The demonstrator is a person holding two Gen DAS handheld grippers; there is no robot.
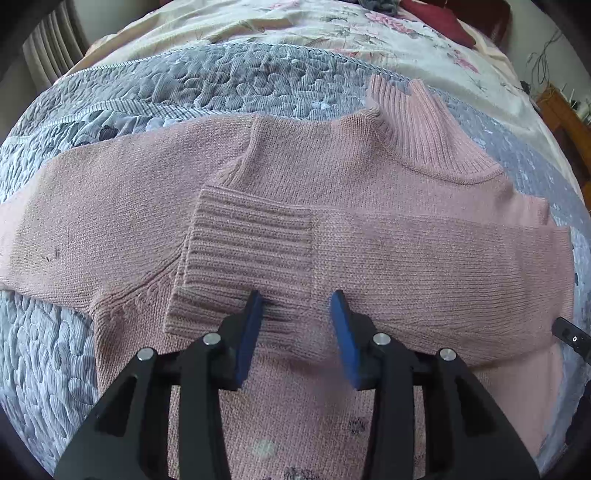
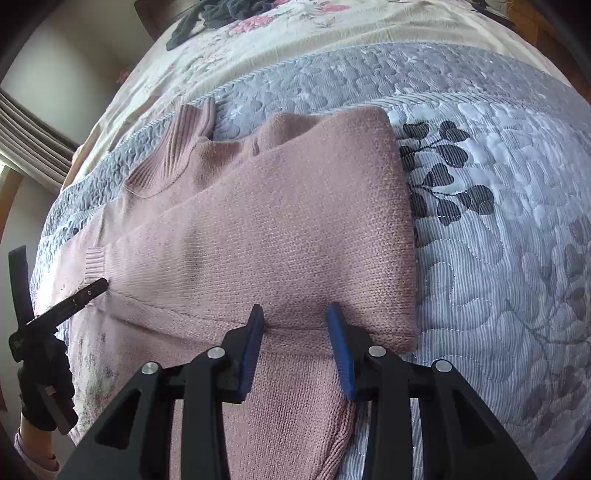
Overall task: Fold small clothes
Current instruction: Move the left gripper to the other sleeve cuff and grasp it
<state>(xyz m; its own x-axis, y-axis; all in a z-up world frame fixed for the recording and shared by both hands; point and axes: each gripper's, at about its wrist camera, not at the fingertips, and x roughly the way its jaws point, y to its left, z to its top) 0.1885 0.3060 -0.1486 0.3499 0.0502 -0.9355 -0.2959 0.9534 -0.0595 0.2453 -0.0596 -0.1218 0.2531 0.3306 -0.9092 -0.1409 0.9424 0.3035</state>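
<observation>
Bed scene, left wrist view first: grey-blue quilt point(image 1: 221, 85) covers the near part of the bed, floral cream bedspread point(image 1: 258, 26) behind it, a dark red cloth point(image 1: 439, 18) at the far edge, curtain point(image 1: 51, 48) far left. Pink sweater point(image 1: 369, 192) lies flat across the quilt, ribbed collar point(image 1: 424, 133) pointing far right, one sleeve stretched out to the left, the other sleeve folded across the chest with its ribbed cuff point(image 1: 243, 251) in the middle. Left gripper point(image 1: 297, 301) open, blue pads spread, tips resting at the near edge of the cuff, nothing clamped. Tip of the other tool peeks in at the right edge

Right wrist view: same quilt point(image 2: 498, 221) with dark leaf print to the right, bedspread point(image 2: 295, 33) far, dark clothes point(image 2: 221, 14) at the far edge. Sweater point(image 2: 277, 240) fills the centre, collar point(image 2: 173, 155) far left, its right side folded over with a neat edge on the right. Right gripper point(image 2: 295, 312) open, pads spread over the near fold of the knit, gripping nothing. Left gripper point(image 2: 88, 290) visible at left, tips on the cuff point(image 2: 96, 264), held by a hand point(image 2: 44, 387) in a dark glove, pale sleeve at the wrist
</observation>
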